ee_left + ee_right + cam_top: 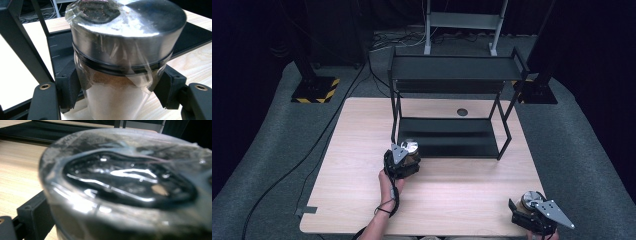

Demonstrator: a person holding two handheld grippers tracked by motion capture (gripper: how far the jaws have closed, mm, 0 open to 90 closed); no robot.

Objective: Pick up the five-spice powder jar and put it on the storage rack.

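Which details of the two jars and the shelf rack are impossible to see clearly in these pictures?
- Right gripper view: the right jar is blurred by closeness; its contents are unreadable, and it hides one jaw.
- Left gripper view: the left jar is cut off by the bottom edge; clear wrap obscures the lid marking.
- High view: the left gripper covers its jar; the rack is too dark to show its lower shelf's surface.

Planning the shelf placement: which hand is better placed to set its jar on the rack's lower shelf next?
Left. The left gripper holds its jar right at the front edge of the rack's lower shelf; the right gripper holds its jar back at the table's near corner.
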